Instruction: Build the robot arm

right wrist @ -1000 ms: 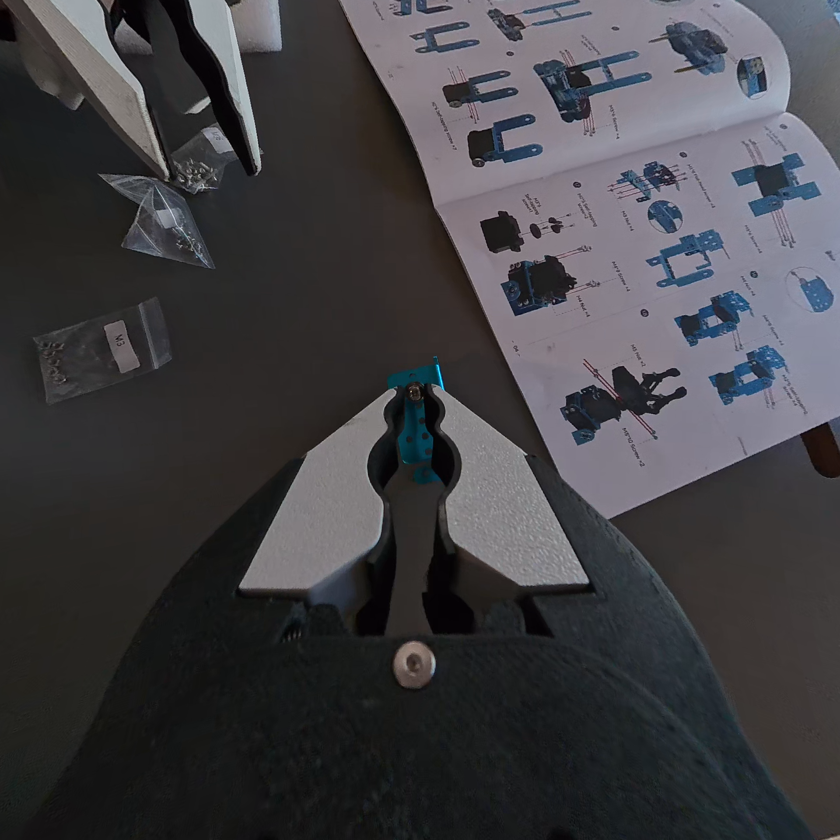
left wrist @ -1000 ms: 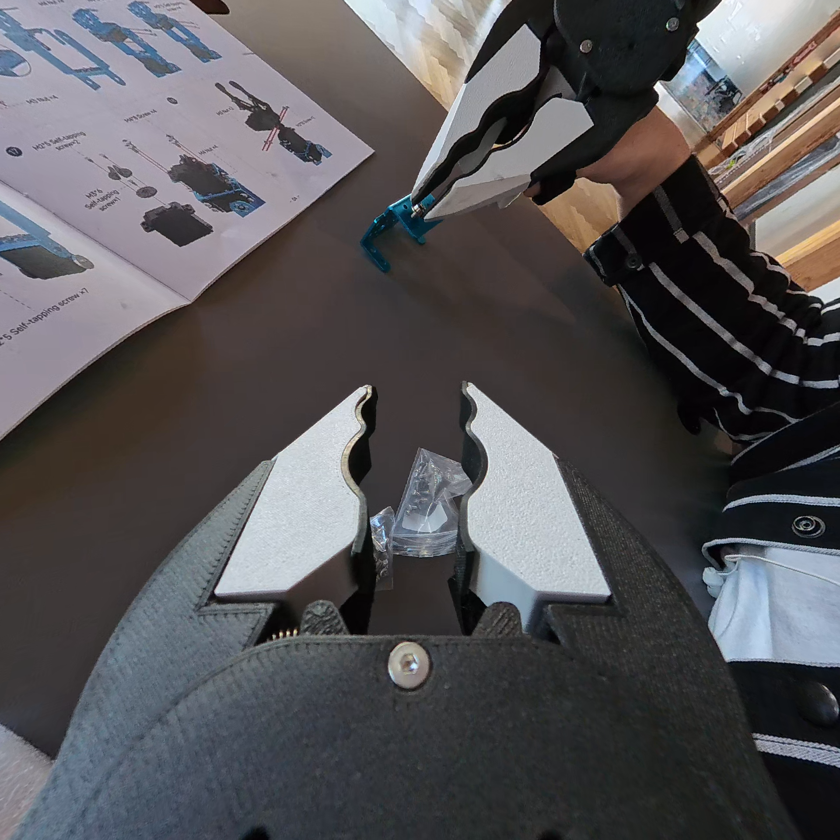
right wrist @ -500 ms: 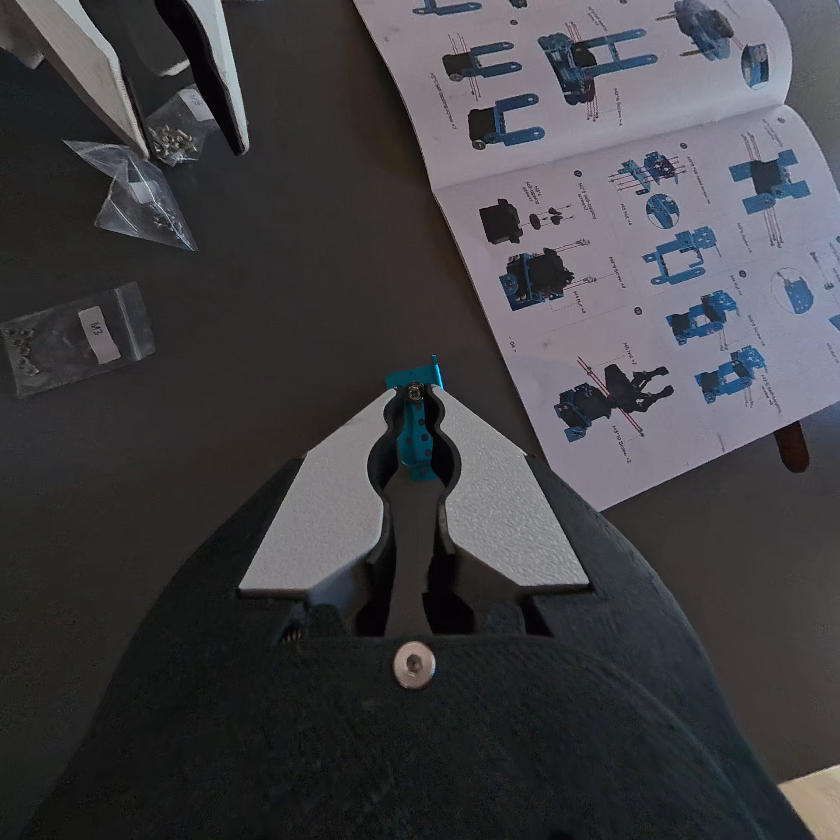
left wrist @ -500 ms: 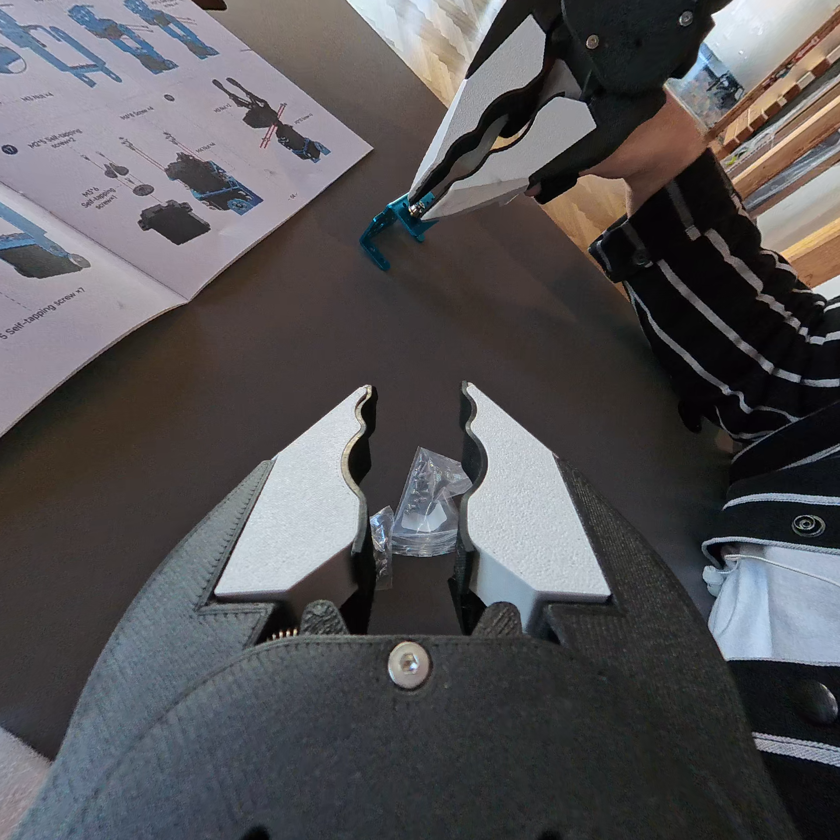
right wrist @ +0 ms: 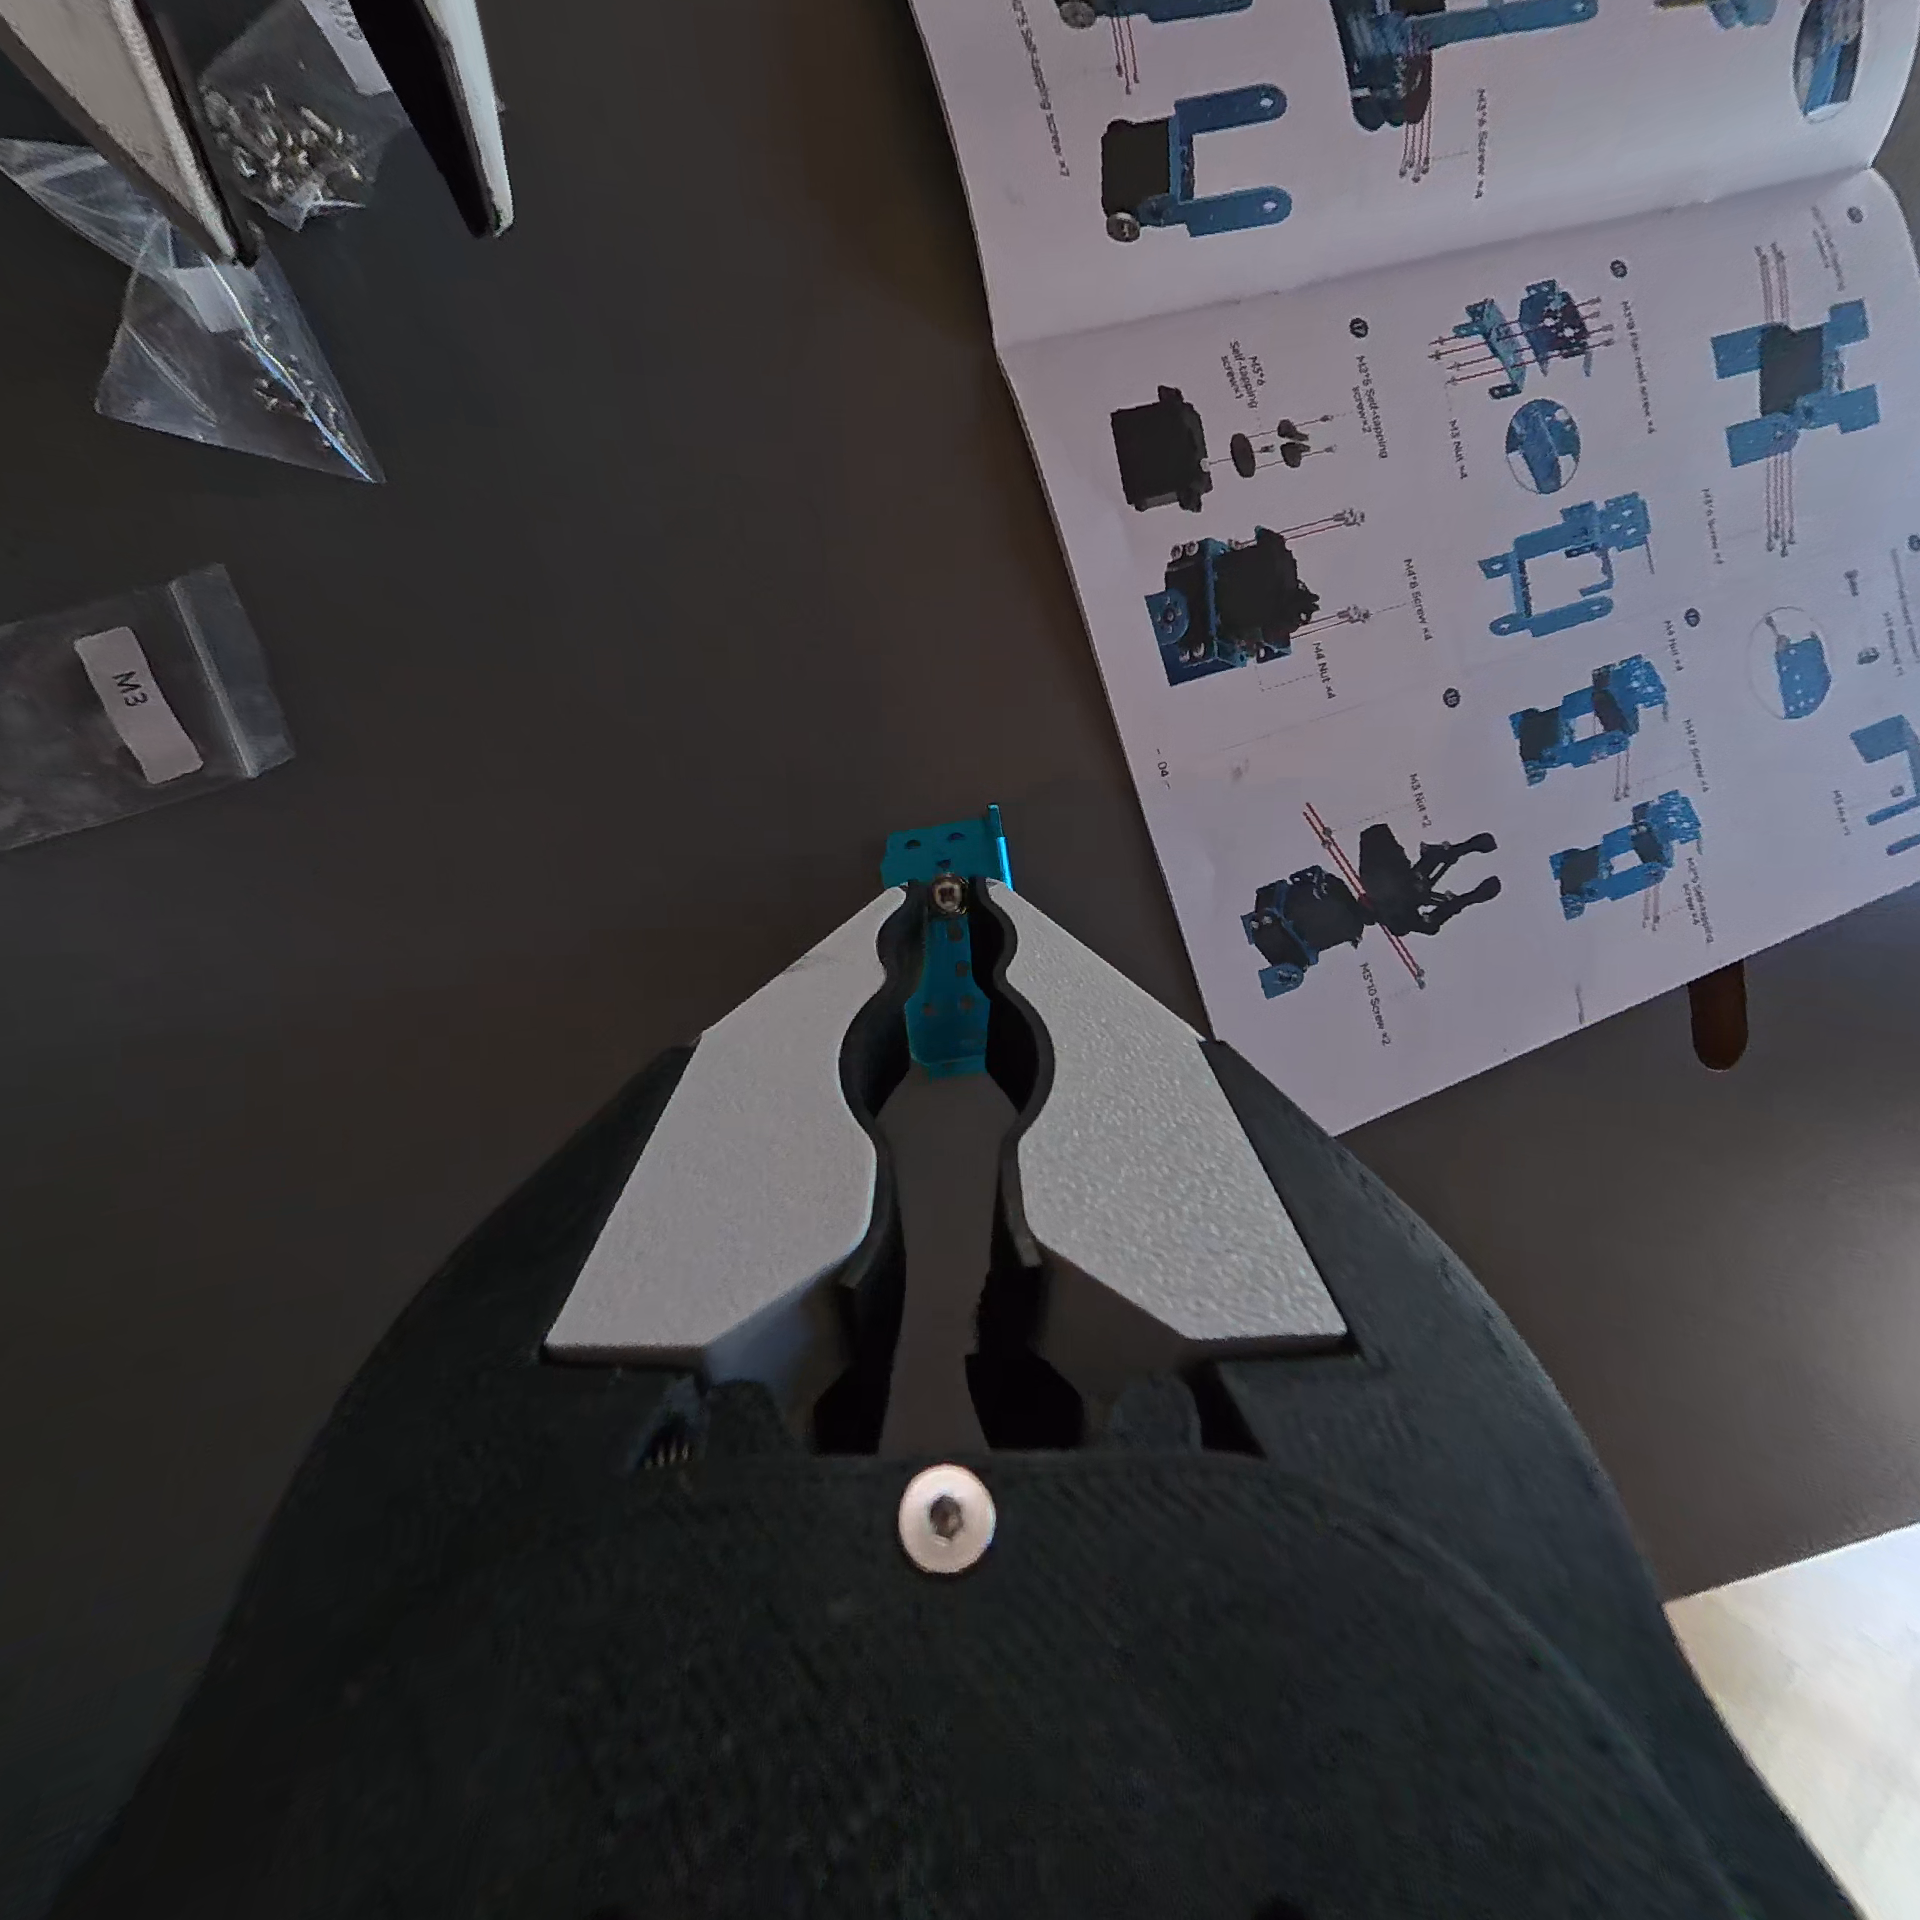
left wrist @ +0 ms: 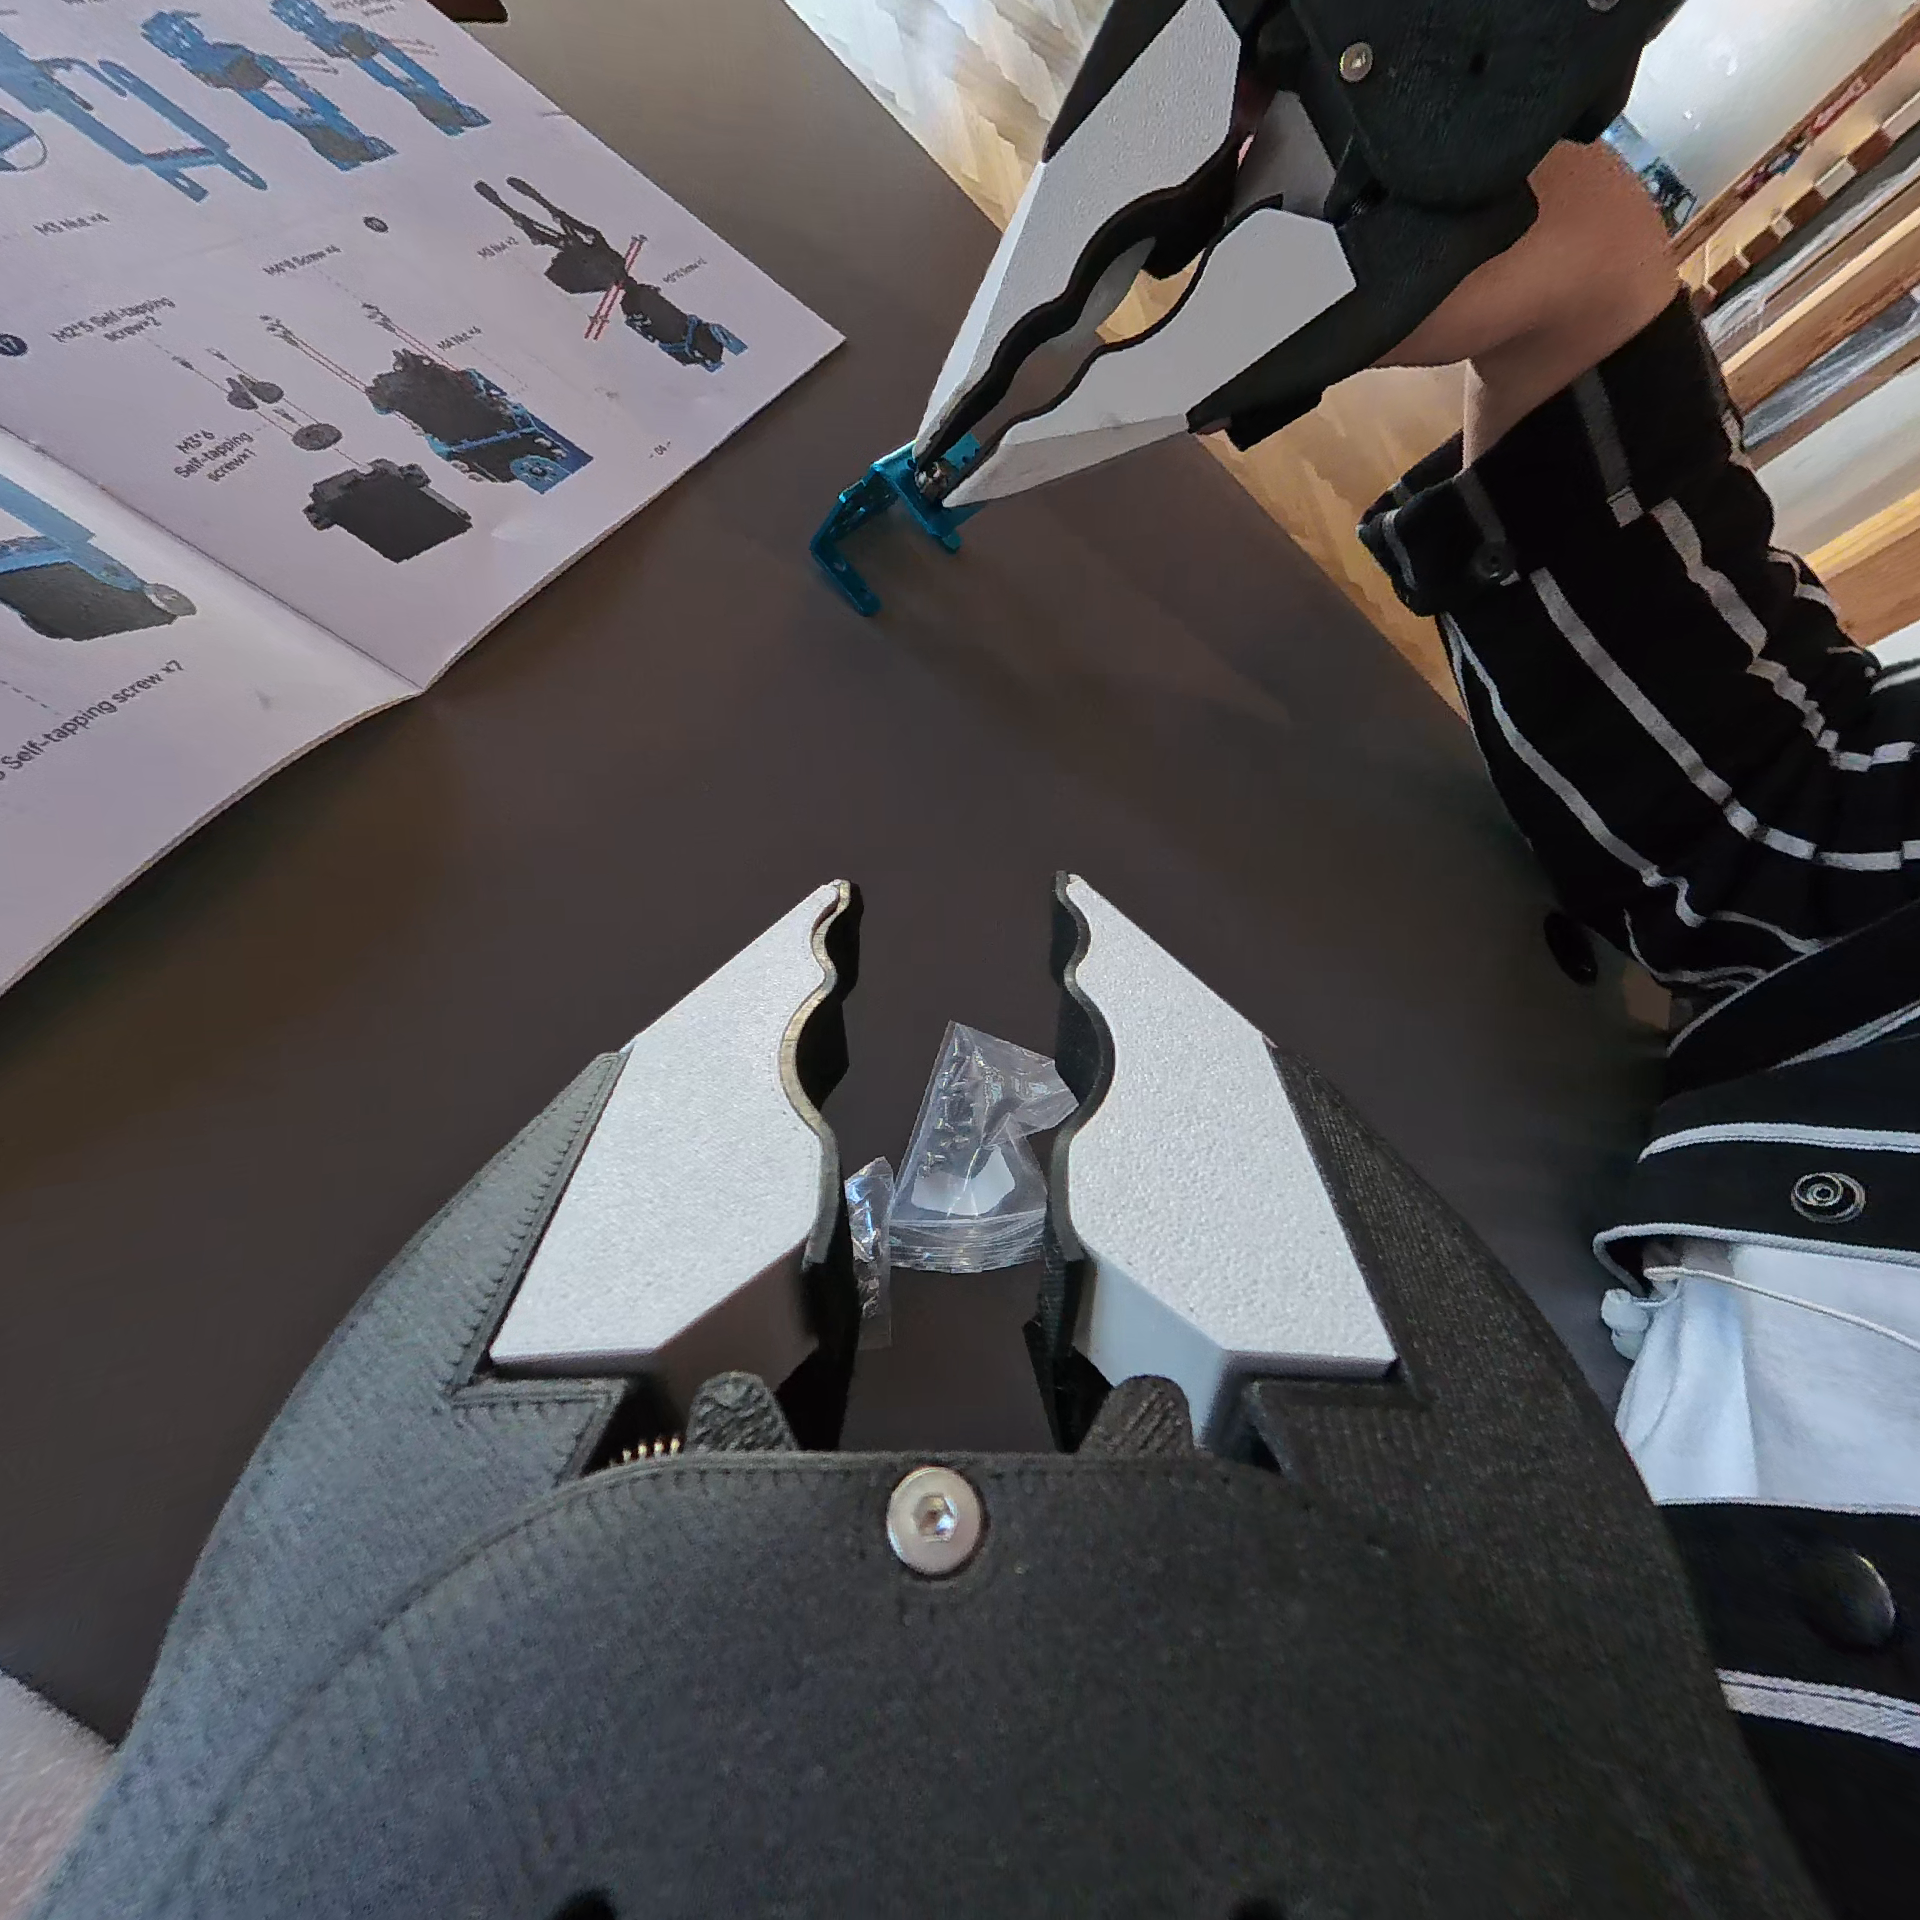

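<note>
Right gripper (right wrist: pixel 943 902) clenched on blue bracket (right wrist: pixel 943 997), its foot on the dark table (right wrist: pixel 644 623) near the manual's (right wrist: pixel 1455 582) corner; left gripper (left wrist: pixel 951 894) released, straddling clear screw bag (left wrist: pixel 961 1153).

Left tongs (left wrist: pixel 951 883): jaws apart, tips level, held low over the surface (left wrist: pixel 623 831), nothing between the tips. Right tongs (right wrist: pixel 943 894): jaws drawn nearly together, tips pinched, angled steeply down toward the surface. A bare wrist (left wrist: pixel 1538 281) and striped sleeve (left wrist: pixel 1662 675) behind them.
</note>
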